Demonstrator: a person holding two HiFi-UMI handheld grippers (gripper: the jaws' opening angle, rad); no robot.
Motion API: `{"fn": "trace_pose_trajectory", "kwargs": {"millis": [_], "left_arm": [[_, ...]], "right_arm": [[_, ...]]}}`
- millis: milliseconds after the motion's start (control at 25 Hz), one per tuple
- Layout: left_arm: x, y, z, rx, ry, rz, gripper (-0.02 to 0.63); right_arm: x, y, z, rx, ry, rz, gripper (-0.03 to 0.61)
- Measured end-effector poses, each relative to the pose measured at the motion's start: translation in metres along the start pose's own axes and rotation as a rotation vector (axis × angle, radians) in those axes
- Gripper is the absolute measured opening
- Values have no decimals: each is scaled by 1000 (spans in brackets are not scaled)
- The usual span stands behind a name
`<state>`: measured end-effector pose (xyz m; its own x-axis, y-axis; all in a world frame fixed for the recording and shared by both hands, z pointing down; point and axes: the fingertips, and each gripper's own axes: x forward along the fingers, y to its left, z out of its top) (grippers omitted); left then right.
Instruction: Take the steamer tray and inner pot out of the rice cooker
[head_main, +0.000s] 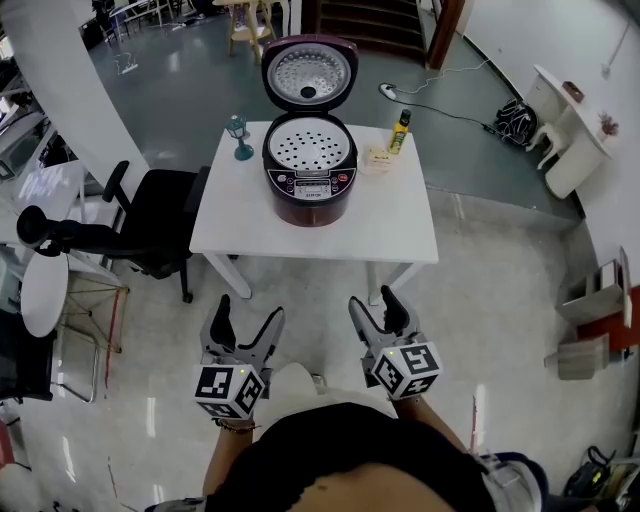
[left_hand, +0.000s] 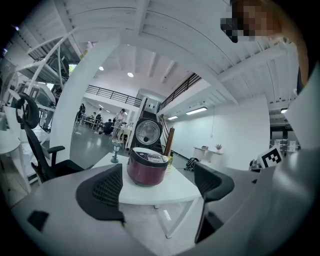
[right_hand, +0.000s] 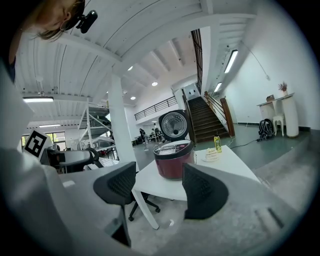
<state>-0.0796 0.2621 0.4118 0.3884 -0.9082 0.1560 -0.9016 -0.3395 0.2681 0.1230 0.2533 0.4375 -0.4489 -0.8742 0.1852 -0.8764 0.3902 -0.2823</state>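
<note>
Approach stage. Left gripper (head_main: 250, 310) and right gripper (head_main: 372, 298): jaws wide, empty, well short of rice cooker (head_main: 310, 185). Next, likely: reach steamer tray (head_main: 308, 143) rim.

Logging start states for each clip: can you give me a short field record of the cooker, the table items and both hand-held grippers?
rice cooker: dark red, lid up, standing on the white table
steamer tray: white, perforated, seated in the cooker's top
inner pot: not visible under the tray
also on table: teal goblet, yellow bottle
left hand-held gripper: open, empty, short of the table
right hand-held gripper: open, empty, short of the table
task: neither part removed yet
</note>
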Motion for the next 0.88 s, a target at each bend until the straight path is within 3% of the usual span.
{"fn": "trace_pose_trajectory", "kwargs": {"millis": [280,520,880], "left_arm": [[12,-6,0,7,10,-10,439],[20,-7,-1,73,27,-32,439],[48,19,1,42,50,3,437]], "right_arm": [[7,-15,3,3,6,-7,275],[18,-19,4,9,11,-1,275],[50,-36,12,3,9,-23,275]]}}
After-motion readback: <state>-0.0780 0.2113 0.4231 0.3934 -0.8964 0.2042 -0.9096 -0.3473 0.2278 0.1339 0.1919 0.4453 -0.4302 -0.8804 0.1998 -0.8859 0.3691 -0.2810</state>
